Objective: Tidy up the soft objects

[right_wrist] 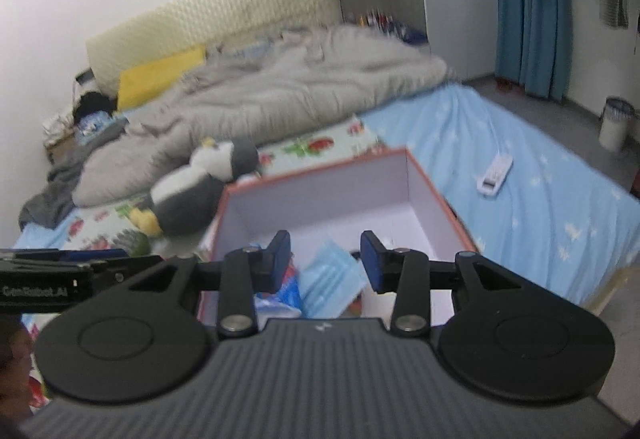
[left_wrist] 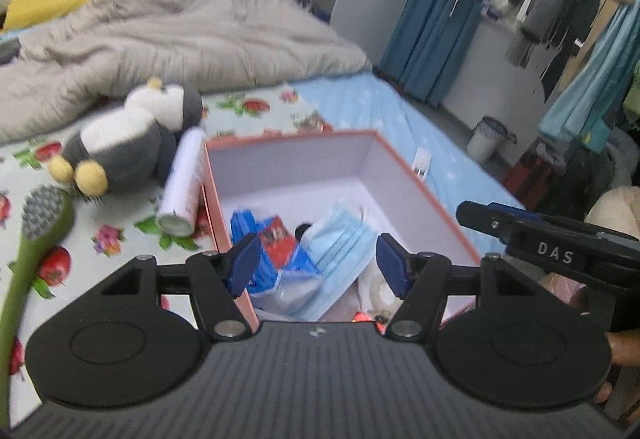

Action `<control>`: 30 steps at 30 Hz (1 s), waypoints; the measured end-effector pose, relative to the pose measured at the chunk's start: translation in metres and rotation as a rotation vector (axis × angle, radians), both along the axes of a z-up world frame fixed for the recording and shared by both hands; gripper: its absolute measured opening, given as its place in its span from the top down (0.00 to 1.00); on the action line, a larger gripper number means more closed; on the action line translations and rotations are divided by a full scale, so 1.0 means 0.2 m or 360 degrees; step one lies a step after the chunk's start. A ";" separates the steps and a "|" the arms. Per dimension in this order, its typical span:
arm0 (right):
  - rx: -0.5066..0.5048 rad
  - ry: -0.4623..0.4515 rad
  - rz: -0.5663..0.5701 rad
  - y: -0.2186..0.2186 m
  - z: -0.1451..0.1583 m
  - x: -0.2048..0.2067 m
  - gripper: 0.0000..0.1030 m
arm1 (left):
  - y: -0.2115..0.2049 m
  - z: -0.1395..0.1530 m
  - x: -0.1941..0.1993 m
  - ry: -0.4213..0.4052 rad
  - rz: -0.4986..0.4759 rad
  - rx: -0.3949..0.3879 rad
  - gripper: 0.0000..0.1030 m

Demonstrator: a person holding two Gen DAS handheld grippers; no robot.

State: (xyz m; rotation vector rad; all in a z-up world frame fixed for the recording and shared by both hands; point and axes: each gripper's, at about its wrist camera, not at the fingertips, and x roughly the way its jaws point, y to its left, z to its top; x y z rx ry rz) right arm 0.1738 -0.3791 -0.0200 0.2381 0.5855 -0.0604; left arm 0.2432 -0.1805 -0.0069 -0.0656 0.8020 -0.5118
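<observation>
An open pink box (left_wrist: pixel 424 195) with white inner walls sits on the bed; it also shows in the right wrist view (right_wrist: pixel 440 199). Inside lie a light blue face mask (left_wrist: pixel 340 239) (right_wrist: pixel 332 275) and a blue and red packet (left_wrist: pixel 276 239) (right_wrist: pixel 288 287). A grey and white penguin plush (left_wrist: pixel 132 143) (right_wrist: pixel 196 195) lies left of the box. A white roll (left_wrist: pixel 182 183) leans against the box's left wall. My left gripper (left_wrist: pixel 314 263) is open and empty above the box. My right gripper (right_wrist: pixel 325 261) is open and empty above it too.
A green brush with a grey head (left_wrist: pixel 36 235) lies at the left on the fruit-print sheet. A grey duvet (left_wrist: pixel 192 35) covers the far bed. A white remote (right_wrist: pixel 496 175) lies on the blue sheet. A white bin (left_wrist: pixel 488 139) stands on the floor.
</observation>
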 end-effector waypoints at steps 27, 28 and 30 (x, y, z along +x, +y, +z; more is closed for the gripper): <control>-0.0055 -0.0023 0.0041 0.17 0.16 -0.50 0.60 | 0.23 0.26 -0.62 -0.0106 0.0096 -0.0056 0.33; -0.0053 -0.0019 0.0037 0.18 0.16 -0.51 0.60 | 0.22 0.25 -0.62 -0.0098 0.0097 -0.0053 0.33; -0.0044 0.0001 0.0041 0.18 0.13 -0.51 0.60 | 0.22 0.22 -0.63 -0.0086 0.0092 -0.0048 0.33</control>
